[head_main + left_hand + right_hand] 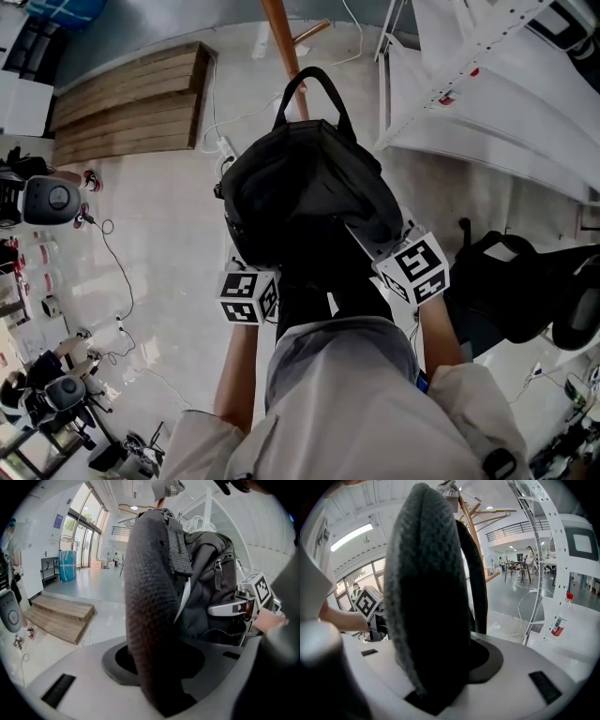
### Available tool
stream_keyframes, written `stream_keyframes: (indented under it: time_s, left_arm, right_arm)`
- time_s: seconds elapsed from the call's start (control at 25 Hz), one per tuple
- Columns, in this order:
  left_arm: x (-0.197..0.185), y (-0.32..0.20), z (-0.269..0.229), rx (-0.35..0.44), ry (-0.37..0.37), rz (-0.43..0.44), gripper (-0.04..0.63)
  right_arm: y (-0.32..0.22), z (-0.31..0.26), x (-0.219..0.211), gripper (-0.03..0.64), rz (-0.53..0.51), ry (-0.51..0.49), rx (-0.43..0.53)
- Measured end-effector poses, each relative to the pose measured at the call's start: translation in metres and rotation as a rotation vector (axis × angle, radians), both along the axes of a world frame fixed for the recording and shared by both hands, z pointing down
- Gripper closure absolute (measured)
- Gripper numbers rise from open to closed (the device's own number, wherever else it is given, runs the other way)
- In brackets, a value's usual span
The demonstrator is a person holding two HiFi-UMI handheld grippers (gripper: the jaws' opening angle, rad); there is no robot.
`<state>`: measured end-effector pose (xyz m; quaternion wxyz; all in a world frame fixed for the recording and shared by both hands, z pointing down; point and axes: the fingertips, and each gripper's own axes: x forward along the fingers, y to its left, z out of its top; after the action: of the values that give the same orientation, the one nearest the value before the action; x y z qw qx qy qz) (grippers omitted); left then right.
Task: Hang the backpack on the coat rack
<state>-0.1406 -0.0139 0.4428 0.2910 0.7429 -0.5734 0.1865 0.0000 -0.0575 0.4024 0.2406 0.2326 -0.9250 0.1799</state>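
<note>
Backpack [309,197] near coat rack [281,37], forearms [239,375] extended; left gripper [251,283], right gripper [408,267] fingers clamped on its shoulder straps [150,597]

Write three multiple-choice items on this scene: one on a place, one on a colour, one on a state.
1. In the head view, where is the coat rack relative to the backpack?
A. just beyond its top handle
B. lying under it
C. out of view

2. What colour is the backpack?
A. red
B. black
C. white

3. What state is the backpack in?
A. hung on the rack
B. lying on the floor
C. held up by the left hand-held gripper and the right hand-held gripper

Answers:
1 A, the wooden pole shows just past the handle.
2 B, its fabric is black in every view.
3 C, each gripper view shows a shoulder strap clamped between the jaws.
</note>
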Motion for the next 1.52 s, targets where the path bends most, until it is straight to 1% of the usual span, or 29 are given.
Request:
stream_keyframes:
  time_s: [0.28,0.52,0.76,1.0,1.12,1.52]
  left_arm:
    - [-0.007,-0.013,0.015,-0.037,0.002,0.026,0.465]
    - [-0.013,-0.021,0.031,-0.079,0.018,0.035,0.465]
    - [-0.021,-0.028,0.048,-0.109,0.033,0.044,0.465]
    - [-0.024,-0.038,0.059,-0.13,0.034,0.053,0.465]
    - [-0.029,-0.036,0.065,-0.154,0.034,0.057,0.465]
    - [-0.035,-0.052,0.083,-0.173,0.044,0.054,0.465]
  right_arm:
    - [-0.012,0.016,-0.006,0.457,0.02,0.002,-0.027]
    - [-0.021,0.033,-0.013,0.453,0.023,0.006,-0.073]
    - [-0.027,0.049,-0.021,0.448,0.038,0.013,-0.098]
    - [-0.036,0.062,-0.023,0.446,0.051,0.011,-0.118]
    - [-0.034,0.069,-0.028,0.446,0.06,0.008,-0.138]
    - [-0.05,0.087,-0.034,0.446,0.07,0.012,-0.151]
